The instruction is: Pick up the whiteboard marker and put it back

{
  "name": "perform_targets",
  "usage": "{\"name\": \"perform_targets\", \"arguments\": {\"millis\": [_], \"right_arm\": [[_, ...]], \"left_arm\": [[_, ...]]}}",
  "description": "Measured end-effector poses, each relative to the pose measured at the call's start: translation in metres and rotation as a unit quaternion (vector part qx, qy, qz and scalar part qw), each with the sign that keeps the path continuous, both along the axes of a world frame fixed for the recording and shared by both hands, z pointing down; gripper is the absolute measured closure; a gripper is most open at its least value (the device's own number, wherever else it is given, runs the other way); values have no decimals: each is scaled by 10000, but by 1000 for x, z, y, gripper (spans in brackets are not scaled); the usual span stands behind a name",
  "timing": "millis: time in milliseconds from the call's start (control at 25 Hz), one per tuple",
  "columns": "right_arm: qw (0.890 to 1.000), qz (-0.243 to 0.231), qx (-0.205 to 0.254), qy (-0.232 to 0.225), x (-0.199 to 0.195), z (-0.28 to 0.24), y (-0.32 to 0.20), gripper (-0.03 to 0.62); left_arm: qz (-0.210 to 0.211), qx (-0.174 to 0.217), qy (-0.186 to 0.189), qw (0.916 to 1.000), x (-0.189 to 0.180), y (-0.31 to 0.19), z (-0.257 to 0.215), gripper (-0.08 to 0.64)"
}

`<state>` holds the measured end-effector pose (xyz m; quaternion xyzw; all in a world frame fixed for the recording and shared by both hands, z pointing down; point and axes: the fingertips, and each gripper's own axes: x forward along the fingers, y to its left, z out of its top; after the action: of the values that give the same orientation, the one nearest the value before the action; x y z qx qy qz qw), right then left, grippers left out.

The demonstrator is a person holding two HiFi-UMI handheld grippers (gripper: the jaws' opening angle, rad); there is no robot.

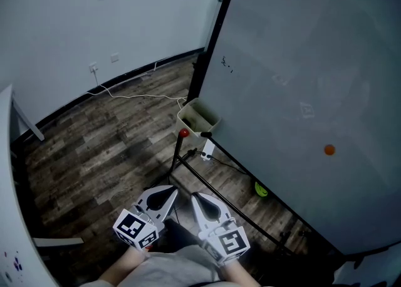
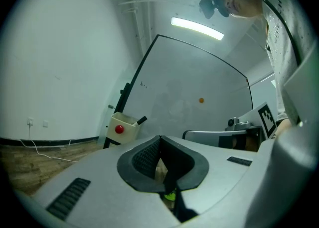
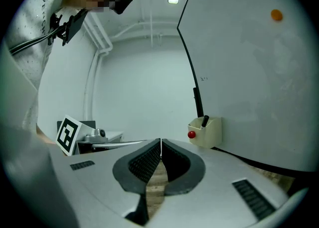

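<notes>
— Where's the marker?
— On my feed: the big whiteboard [image 1: 301,79], a cream box [image 1: 198,116] at its lower corner, and the whiteboard marker [image 3: 204,121] standing tilted in it. My left claw [image 2: 160,140] and right claw [image 3: 160,142] are pinched together, empty, well apart from it.
— Handling?
— Light, stiff, slick, I'd judge. I'd pinch across its exposed top.

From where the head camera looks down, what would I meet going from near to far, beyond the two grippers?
Small green object → small white box → red knob → beige holder → wall sockets.
</notes>
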<state>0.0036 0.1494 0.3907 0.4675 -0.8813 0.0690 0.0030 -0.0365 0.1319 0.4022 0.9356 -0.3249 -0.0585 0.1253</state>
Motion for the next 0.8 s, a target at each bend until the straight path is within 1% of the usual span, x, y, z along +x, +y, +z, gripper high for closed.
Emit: {"name": "perform_targets", "arguments": {"millis": [120, 240, 440, 520, 800], "right_arm": [[9999, -31, -88, 56, 1, 5, -12, 572], [9999, -52, -52, 89, 3, 6, -29, 572], [9996, -8, 266, 92, 12, -6, -68, 572], [9995, -4, 319, 84, 16, -8, -82, 572], [9996, 31, 255, 104, 26, 1, -119, 571]], "left_arm": [[49, 34, -62, 10000, 6, -11, 1, 545], [43, 4, -106, 9999, 9, -30, 3, 545], [26, 4, -151, 9999, 16, -70, 0, 545], [33, 5, -151, 9999, 20, -85, -1, 545], [76, -63, -136, 9999, 29, -123, 7, 545]]}}
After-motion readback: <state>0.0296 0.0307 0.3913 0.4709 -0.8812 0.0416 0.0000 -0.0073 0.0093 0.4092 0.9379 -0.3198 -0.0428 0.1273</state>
